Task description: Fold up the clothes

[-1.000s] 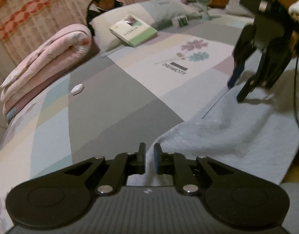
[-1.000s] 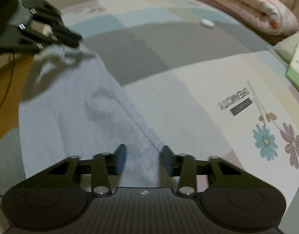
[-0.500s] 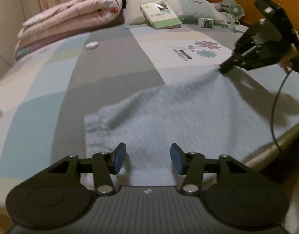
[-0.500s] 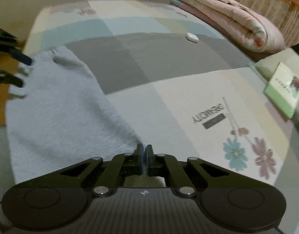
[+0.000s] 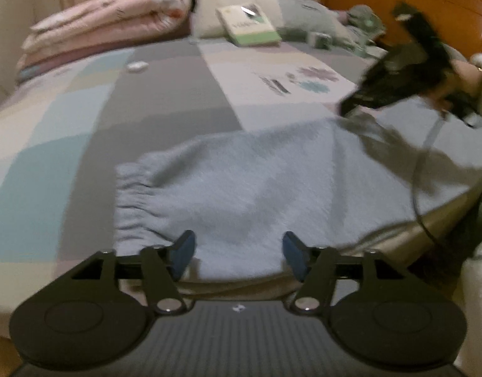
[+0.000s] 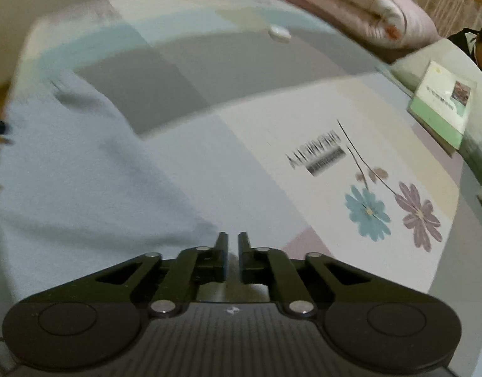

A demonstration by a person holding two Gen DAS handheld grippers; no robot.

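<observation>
The left gripper, clamped on fabric a second ago, now gapes wide over the light-blue garment lying flat on the patchwork bedspread. The right gripper (earlier spread) is nearly closed at the garment's far corner; whether it pinches cloth is unclear.

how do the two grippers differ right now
The left gripper has its jaws wide apart, while the right gripper has its jaws nearly closed with a slim gap. The left gripper hovers at the near edge of the blue garment by the gathered waistband; the right gripper sits at the garment's far corner, and whether it pinches cloth is unclear. Both are black with blue pads.
</observation>
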